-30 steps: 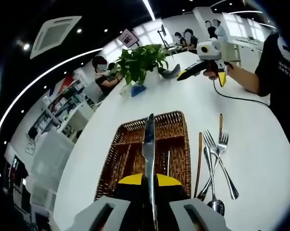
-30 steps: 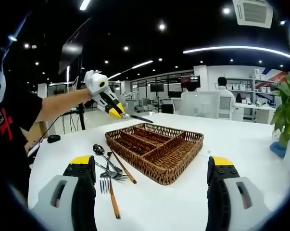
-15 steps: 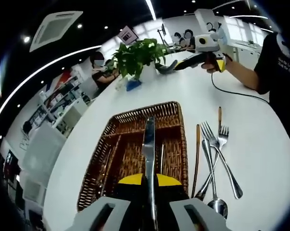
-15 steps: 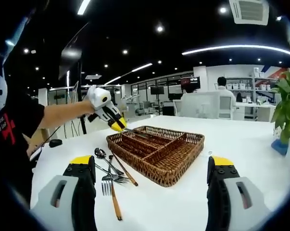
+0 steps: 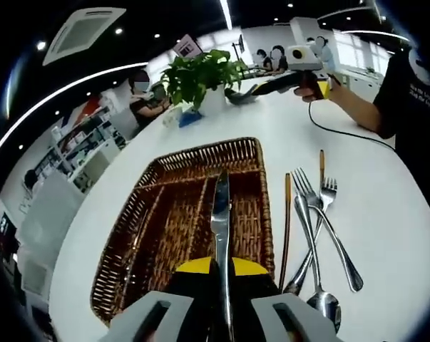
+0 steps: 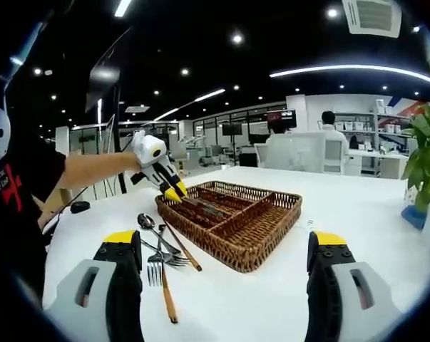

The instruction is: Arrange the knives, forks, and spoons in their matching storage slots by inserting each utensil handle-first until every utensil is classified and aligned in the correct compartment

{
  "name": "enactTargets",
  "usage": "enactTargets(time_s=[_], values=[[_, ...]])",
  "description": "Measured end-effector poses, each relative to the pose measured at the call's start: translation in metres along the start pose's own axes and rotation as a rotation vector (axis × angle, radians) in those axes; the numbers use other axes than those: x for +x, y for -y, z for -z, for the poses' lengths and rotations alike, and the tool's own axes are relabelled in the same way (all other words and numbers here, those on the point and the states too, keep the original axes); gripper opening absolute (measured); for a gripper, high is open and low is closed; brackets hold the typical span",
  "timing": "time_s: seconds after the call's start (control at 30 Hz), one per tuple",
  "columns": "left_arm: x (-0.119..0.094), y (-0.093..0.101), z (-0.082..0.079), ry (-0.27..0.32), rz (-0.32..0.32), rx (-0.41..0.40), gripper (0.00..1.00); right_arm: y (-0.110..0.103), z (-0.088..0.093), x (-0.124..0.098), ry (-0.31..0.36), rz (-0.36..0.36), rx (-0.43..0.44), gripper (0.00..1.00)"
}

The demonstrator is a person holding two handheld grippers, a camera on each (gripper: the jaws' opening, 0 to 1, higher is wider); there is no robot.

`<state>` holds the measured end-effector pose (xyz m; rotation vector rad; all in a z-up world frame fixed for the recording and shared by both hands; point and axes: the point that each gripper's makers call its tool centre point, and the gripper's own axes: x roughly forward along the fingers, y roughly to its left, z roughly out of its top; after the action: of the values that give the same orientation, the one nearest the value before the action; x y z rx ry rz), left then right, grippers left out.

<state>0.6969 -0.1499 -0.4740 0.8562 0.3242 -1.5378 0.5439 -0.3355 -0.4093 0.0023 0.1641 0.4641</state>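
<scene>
Nearest in the left gripper view, the left hand-held gripper (image 5: 220,303) is clenched on a table knife (image 5: 220,214), whose blade runs forward out of the jaws over the wicker cutlery basket (image 5: 147,214). The gripped end is hidden, so I cannot tell how much handle is inside the jaws. The blade hangs over the basket's right-hand compartment, next to a divider.

To do this step well, I would keep the knife parallel to the dividers, lower it flat along the slot and open only once it rests on the weave, so it doesn't bridge two compartments. Since the task wants handle-first, the orientation may want checking before release.

Just right of the basket on the white tabletop (image 5: 386,214) lie the loose pieces: two forks (image 5: 321,206), a spoon (image 5: 321,303) and wooden chopsticks (image 5: 286,228), crossing one another.

Farther off, a potted plant (image 5: 200,75) stands on the tabletop.

The right gripper view gives the side-on picture: the right hand-held gripper (image 6: 225,285) is released, jaws wide apart and holding nothing, well back from the basket, while the other gripper dips its knife to the basket's near left corner. It also shows the basket's wall height.
</scene>
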Motion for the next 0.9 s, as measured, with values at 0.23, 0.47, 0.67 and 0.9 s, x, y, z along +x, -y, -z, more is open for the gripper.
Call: enactTargets(time_s=[0.23, 0.47, 0.67, 0.9], values=[[-0.003, 0.002, 0.009, 0.001, 0.019, -0.015, 0.06, 0.001, 0.004, 0.002, -0.012, 0.002, 0.002, 0.99], [0.001, 0.005, 0.018, -0.006, 0.047, -0.037, 0.06, 0.001, 0.007, 0.004, -0.027, 0.0, -0.007, 0.99], [0.008, 0.004, 0.021, -0.009, 0.074, -0.061, 0.06, 0.002, 0.005, 0.002, -0.021, 0.002, -0.005, 0.99], [0.013, 0.003, 0.024, -0.01, 0.083, -0.076, 0.06, 0.002, 0.007, 0.004, -0.026, -0.001, -0.005, 0.99]])
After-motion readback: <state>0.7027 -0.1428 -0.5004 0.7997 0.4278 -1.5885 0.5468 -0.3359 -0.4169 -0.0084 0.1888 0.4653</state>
